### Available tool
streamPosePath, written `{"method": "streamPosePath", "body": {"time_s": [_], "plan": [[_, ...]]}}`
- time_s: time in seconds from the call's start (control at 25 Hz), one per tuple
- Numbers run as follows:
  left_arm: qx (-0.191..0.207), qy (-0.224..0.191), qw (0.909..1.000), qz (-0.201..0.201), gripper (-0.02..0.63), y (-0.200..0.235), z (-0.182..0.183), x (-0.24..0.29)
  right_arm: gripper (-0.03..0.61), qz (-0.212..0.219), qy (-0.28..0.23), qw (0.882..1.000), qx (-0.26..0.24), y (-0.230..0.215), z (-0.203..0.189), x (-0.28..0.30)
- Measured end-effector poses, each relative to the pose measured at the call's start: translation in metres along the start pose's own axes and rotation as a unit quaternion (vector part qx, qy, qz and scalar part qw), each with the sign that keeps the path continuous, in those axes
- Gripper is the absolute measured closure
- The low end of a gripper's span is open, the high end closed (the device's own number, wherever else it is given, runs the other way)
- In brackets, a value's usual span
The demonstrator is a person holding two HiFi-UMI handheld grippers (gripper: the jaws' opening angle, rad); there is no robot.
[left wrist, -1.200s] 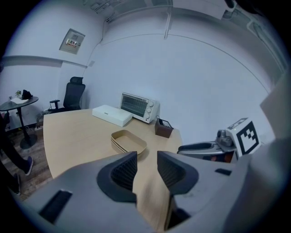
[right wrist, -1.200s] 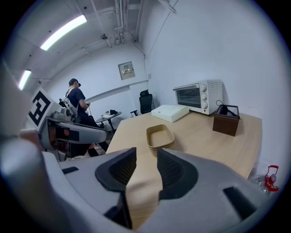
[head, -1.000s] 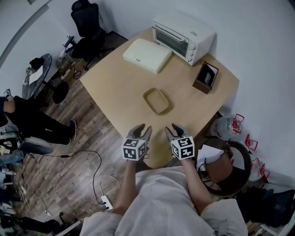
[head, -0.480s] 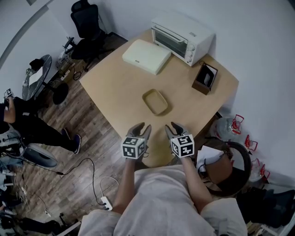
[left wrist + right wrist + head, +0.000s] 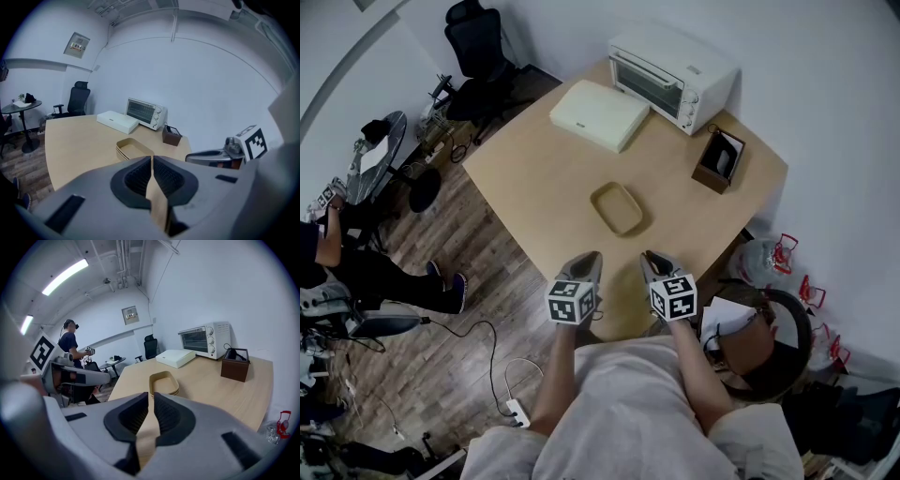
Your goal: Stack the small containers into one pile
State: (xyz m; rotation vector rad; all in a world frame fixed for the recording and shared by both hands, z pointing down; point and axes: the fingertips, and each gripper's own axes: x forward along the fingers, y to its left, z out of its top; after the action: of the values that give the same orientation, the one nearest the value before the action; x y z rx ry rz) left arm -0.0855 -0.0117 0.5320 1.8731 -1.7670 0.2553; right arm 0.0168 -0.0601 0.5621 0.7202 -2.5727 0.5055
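The tan oval containers (image 5: 617,207) sit nested in one low pile at the middle of the wooden table (image 5: 534,159); they also show in the left gripper view as the pile (image 5: 133,150) and in the right gripper view as the pile (image 5: 164,383). My left gripper (image 5: 589,260) and right gripper (image 5: 652,260) hover side by side over the table's near edge, short of the pile and apart from it. Both are closing, their jaws brought together with nothing between them, as seen at the left gripper (image 5: 152,159) and the right gripper (image 5: 151,397).
A white toaster oven (image 5: 670,73) and a flat white box (image 5: 600,112) stand at the table's far end. A brown open box (image 5: 718,158) sits near the right edge. A black office chair (image 5: 478,47) and a person (image 5: 337,253) are on the floor to the left.
Both grippers' jaws have gone from spread to together. The grippers stayed at the near edge. The person on the left floor has shifted.
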Motion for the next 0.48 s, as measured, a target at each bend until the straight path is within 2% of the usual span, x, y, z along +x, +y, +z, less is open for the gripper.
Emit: {"method": "streamPosePath", "body": {"time_s": [0.24,0.48], "plan": [[-0.021,-0.011,0.9997,0.004,0.609,0.0040,0.0004,-0.0008,0.571,0.001,0.003,1.000,0.007,-0.0026,-0.0056,0.0005],[-0.028,-0.014,0.9994,0.015,0.609,0.0089,-0.0017,-0.0043,0.572,0.002,0.001,1.000,0.005,-0.0017,-0.0059,-0.0012]]}}
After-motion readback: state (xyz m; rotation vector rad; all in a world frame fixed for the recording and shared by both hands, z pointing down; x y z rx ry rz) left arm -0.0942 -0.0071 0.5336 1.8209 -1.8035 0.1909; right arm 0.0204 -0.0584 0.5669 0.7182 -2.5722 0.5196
